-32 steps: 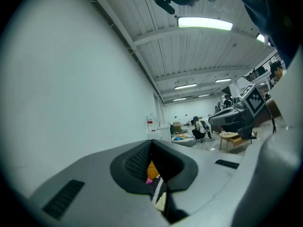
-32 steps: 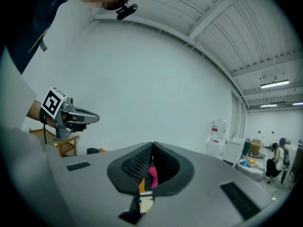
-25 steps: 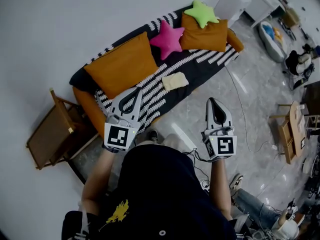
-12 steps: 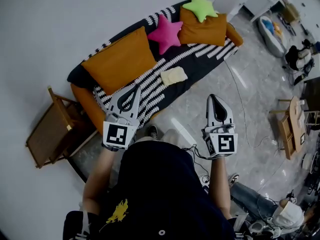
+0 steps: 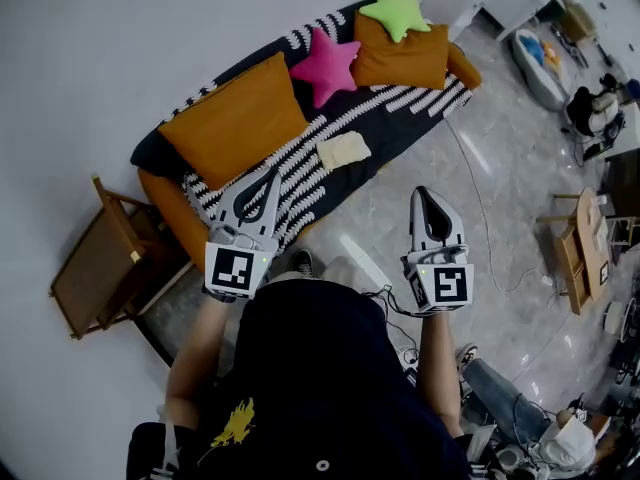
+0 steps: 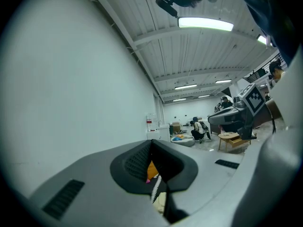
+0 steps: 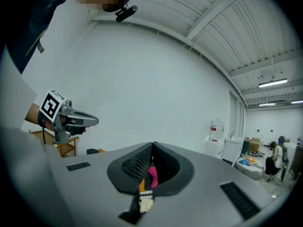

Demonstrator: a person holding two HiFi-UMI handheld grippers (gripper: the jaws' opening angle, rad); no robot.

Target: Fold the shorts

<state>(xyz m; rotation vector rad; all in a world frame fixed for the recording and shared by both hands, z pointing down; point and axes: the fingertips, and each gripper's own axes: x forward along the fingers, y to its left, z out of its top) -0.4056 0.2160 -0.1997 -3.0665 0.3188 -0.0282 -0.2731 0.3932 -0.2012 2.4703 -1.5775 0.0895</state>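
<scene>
The cream shorts lie in a small folded bundle on the black-and-white striped sofa cover, ahead of both grippers. My left gripper hovers over the sofa's near left end, shut and empty. Over the floor in front of the sofa, my right gripper is held shut, also with nothing in it. In the left gripper view the jaws meet, and a sliver of the shorts shows below them. In the right gripper view the jaws are closed too, with the shorts far beyond.
Two orange cushions, a pink star pillow and a green star pillow lie on the sofa. A wooden side table stands at the left. Wooden furniture and a seated person are at the right.
Both grippers stay shut and hold their places. The head view has drifted a little, so the sofa sits slightly further left. The person at the bottom right has shifted.
</scene>
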